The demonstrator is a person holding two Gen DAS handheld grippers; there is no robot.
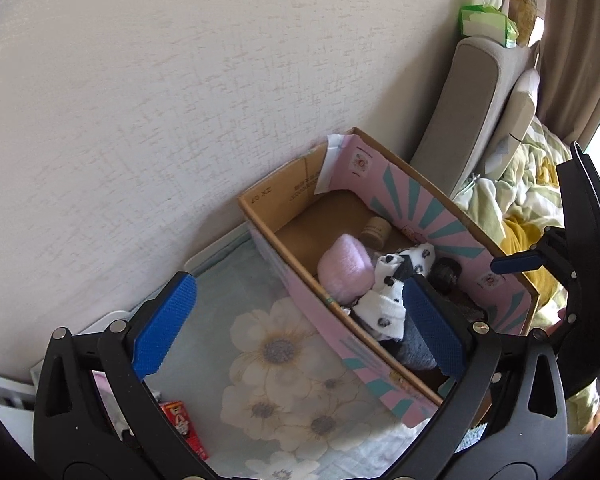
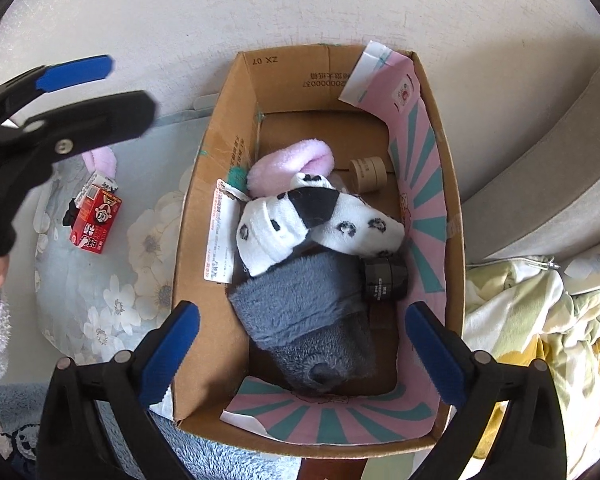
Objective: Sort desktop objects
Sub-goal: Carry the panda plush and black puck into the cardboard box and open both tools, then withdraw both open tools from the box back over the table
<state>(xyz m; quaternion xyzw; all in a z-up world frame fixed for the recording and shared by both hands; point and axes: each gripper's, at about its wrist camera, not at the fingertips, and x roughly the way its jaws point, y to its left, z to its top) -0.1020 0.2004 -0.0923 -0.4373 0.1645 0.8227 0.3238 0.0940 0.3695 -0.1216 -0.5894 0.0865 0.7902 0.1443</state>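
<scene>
cardboard box [image 2: 454, 216]: pink sock [image 2: 288, 158], spotted white socks [image 2: 260, 236], grey fluffy sock [image 2: 300, 304] piled inside | left gripper [image 1: 300, 316] wide open, empty | right gripper [image 2: 302, 344] wide open, empty

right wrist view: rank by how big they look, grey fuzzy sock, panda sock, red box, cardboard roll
1. grey fuzzy sock, though it lies nearest the camera
2. panda sock
3. red box
4. cardboard roll; it sits farther back, so less sure

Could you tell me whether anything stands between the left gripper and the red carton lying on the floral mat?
Nothing visible does. In the right wrist view the left gripper, jaws open and empty, hangs above the floral mat, and the red carton lies uncovered below it, outside the cardboard box. A pink fabric piece only borders the carton's far end.
</scene>
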